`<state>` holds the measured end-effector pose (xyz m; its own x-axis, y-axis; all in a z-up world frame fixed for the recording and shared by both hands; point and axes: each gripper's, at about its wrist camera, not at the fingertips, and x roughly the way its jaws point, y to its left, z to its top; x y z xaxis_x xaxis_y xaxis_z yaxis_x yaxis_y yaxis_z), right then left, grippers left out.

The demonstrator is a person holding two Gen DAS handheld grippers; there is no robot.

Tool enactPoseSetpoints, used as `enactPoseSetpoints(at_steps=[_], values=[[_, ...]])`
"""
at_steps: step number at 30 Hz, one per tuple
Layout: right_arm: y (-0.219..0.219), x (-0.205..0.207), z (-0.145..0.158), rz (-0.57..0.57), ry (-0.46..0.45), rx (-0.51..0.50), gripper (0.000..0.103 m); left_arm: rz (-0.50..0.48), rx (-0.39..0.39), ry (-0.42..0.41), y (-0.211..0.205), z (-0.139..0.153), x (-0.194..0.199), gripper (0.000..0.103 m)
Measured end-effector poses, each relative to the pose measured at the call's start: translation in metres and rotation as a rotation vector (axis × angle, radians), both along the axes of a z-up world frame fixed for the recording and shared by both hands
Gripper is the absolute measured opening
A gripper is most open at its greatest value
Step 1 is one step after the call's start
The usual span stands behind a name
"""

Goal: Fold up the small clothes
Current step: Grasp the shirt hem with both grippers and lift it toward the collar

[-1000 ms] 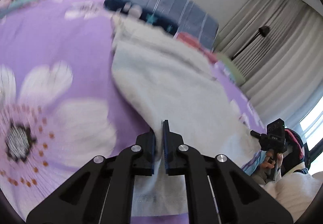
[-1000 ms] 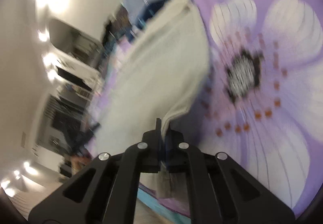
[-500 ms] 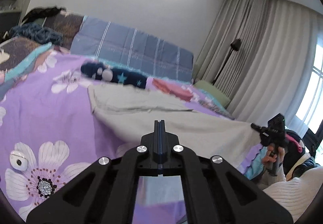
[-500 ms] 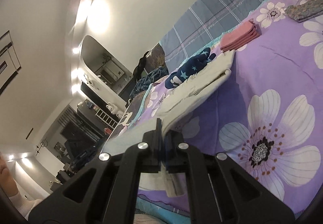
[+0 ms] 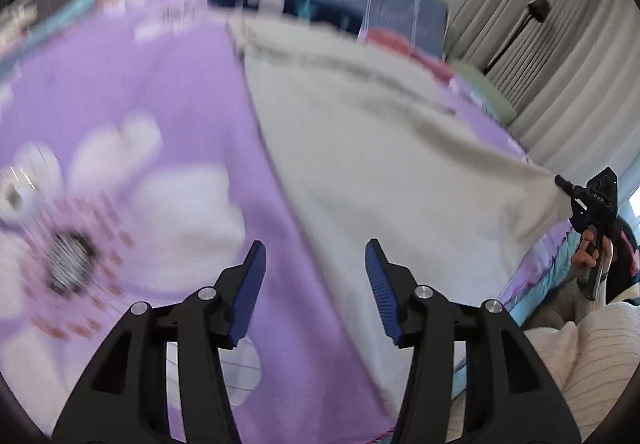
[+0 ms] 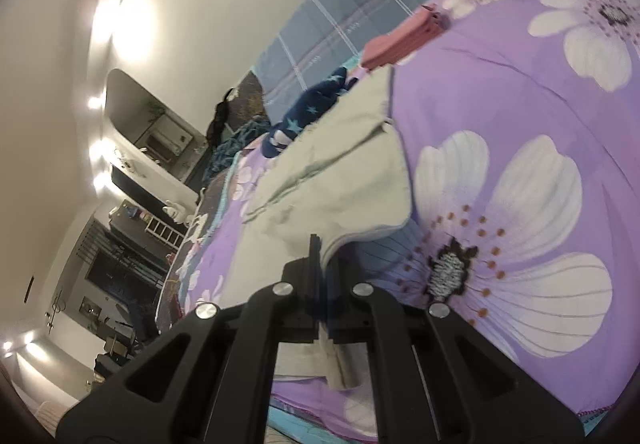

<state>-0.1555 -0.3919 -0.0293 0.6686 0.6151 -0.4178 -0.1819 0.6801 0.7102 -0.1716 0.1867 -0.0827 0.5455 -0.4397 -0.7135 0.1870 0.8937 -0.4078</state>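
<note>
The pale grey-green garment lies spread on the purple flowered bedspread. The right gripper is pinching its corner, the left gripper is opening with nothing gripped. Looks like mid-fold; next, I'd guess, lay that held corner down.

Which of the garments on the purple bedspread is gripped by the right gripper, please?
The pale cream garment, pinched at its near corner by the right gripper; the navy starred one and folded pink one lie untouched beyond.
</note>
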Motion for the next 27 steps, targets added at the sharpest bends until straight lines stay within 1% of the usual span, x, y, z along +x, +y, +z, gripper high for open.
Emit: enactPoseSetpoints(at_steps=[1,2,3,5,6,7,8,9,10,11,12,15,17,19,22,25,27], values=[[-0.001,0.000,-0.003,-0.004,0.008,0.003,0.002,-0.010,-0.016,0.004,-0.003,-0.006,0.001,0.054],[-0.003,0.000,-0.006,-0.007,0.014,0.004,0.002,-0.018,-0.033,-0.017,-0.004,-0.006,-0.001,0.058],[-0.003,0.001,-0.009,-0.010,0.021,0.002,0.002,-0.045,-0.089,-0.022,-0.004,-0.006,-0.002,0.058],[-0.003,0.002,-0.014,-0.017,0.042,0.004,0.002,-0.072,-0.168,-0.009,-0.006,-0.007,-0.003,0.058],[-0.003,0.002,-0.015,-0.019,0.046,0.007,0.002,-0.097,-0.206,-0.001,-0.010,-0.009,-0.004,0.055],[-0.003,0.003,-0.018,-0.022,0.053,0.010,0.002,-0.100,-0.203,0.000,-0.014,-0.011,-0.005,0.053],[-0.003,0.004,-0.021,-0.023,0.059,0.014,0.002,-0.093,-0.193,0.001,-0.016,-0.011,-0.006,0.046],[-0.003,0.005,-0.021,-0.024,0.062,0.017,0.002,-0.074,-0.206,0.006,-0.014,-0.011,-0.006,0.025],[-0.003,0.005,-0.023,-0.025,0.067,0.022,0.002,-0.057,-0.235,0.022,-0.010,-0.012,-0.004,0.006],[-0.004,0.006,-0.024,-0.026,0.070,0.025,0.002,-0.024,-0.271,0.042,-0.004,-0.013,-0.004,0.003],[-0.004,0.007,-0.025,-0.027,0.072,0.034,0.002,0.014,-0.279,0.034,0.000,-0.009,-0.006,0.003],[-0.008,0.012,-0.018,-0.020,0.062,0.073,0.002,0.040,-0.275,-0.096,0.006,0.034,-0.010,0.003],[-0.006,0.015,-0.004,0.012,0.025,0.127,0.002,0.035,-0.240,-0.217,0.005,0.077,-0.017,0.003],[-0.001,0.014,0.016,0.034,-0.043,0.147,0.002,0.033,-0.208,-0.322,0.002,0.116,-0.026,0.003],[0.001,0.002,0.046,0.054,-0.148,0.173,0.002,0.012,-0.167,-0.400,-0.006,0.149,-0.039,0.003],[-0.008,-0.024,0.074,0.031,-0.237,0.168,0.002,-0.020,-0.158,-0.447,-0.016,0.167,-0.060,0.003],[-0.015,-0.040,0.083,0.021,-0.268,0.165,0.002,-0.016,-0.152,-0.461,-0.021,0.171,-0.070,0.003]])
